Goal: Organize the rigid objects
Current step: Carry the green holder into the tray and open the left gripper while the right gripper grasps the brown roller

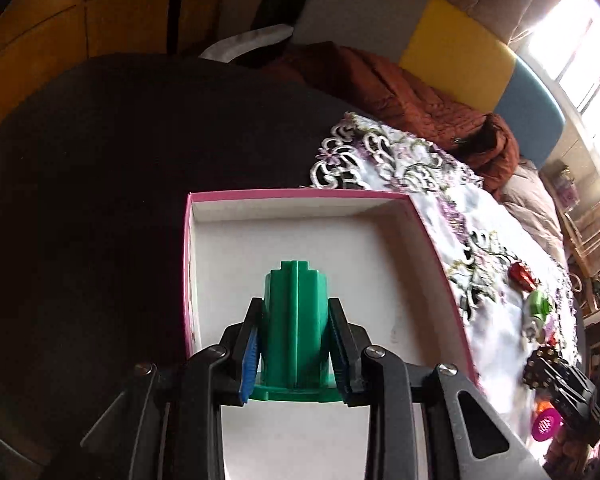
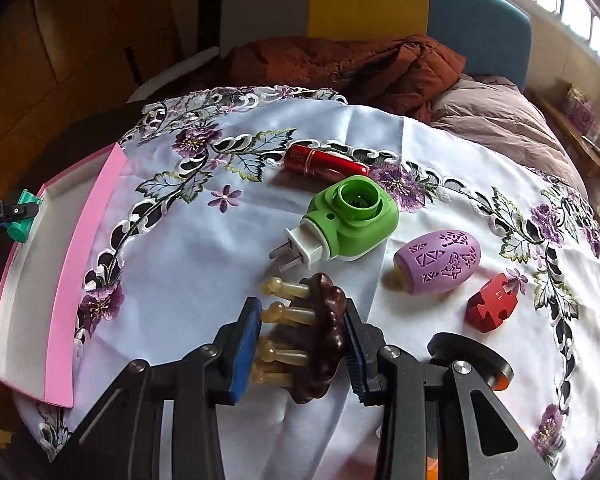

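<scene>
Between your right tongs [image 2: 300, 344] sits the dark brown massager [image 2: 320, 336] with its amber pegs, pinched at both sides on the embroidered cloth [image 2: 204, 248]. Just past it lie the green plug-in device [image 2: 348, 220], the purple egg-shaped case [image 2: 440, 262] and the red puzzle block [image 2: 492, 304], with the red tube [image 2: 324, 162] farther back; none blocks the tongs. Your left tongs [image 1: 296, 344] pinch the green plastic piece [image 1: 296, 328] above the white floor of the pink-rimmed box [image 1: 432, 248], which lies at the cloth's left edge. Under the cloth you have a dark desk [image 1: 120, 152]. Beyond it, a rust-coloured quilted jacket [image 2: 340, 64] lies before grey, yellow and blue cushions [image 2: 368, 0], under bright windows [image 1: 580, 52].
</scene>
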`<state>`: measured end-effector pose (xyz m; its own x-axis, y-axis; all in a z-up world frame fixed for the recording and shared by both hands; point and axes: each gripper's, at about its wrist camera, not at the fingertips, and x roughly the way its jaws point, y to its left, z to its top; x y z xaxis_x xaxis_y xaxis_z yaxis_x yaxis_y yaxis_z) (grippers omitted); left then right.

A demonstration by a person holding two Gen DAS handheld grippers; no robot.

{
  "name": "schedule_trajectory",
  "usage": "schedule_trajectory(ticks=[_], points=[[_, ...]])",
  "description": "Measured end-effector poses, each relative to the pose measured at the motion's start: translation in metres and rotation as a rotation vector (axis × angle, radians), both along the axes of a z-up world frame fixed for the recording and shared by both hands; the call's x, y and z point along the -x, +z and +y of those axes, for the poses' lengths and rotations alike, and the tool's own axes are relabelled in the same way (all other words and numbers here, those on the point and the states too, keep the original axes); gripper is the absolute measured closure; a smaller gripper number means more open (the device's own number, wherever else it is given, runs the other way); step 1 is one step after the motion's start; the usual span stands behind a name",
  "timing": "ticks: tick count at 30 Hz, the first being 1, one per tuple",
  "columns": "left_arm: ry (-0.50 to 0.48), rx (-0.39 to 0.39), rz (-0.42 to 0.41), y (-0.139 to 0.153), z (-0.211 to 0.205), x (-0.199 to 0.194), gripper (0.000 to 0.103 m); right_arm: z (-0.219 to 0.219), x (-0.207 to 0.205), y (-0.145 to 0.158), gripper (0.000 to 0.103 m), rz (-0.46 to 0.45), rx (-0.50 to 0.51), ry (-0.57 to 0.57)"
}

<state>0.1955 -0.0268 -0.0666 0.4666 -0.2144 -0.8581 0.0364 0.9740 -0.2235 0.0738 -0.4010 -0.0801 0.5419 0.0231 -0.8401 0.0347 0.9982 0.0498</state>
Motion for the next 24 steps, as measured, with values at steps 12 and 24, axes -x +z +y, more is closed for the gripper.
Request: schedule_trajectory(ticks=[12, 24], points=[[0.015, -0.071, -0.021, -0.005, 0.005, -0.002, 0.059, -0.001, 0.0, -0.001, 0.063, -0.001, -0.002, -0.003], [0.024, -0.099, -0.08, 0.018, 0.006, 0.074, 0.059, 0.003, -0.001, -0.002, 0.063, -0.01, 0.025, 0.002]])
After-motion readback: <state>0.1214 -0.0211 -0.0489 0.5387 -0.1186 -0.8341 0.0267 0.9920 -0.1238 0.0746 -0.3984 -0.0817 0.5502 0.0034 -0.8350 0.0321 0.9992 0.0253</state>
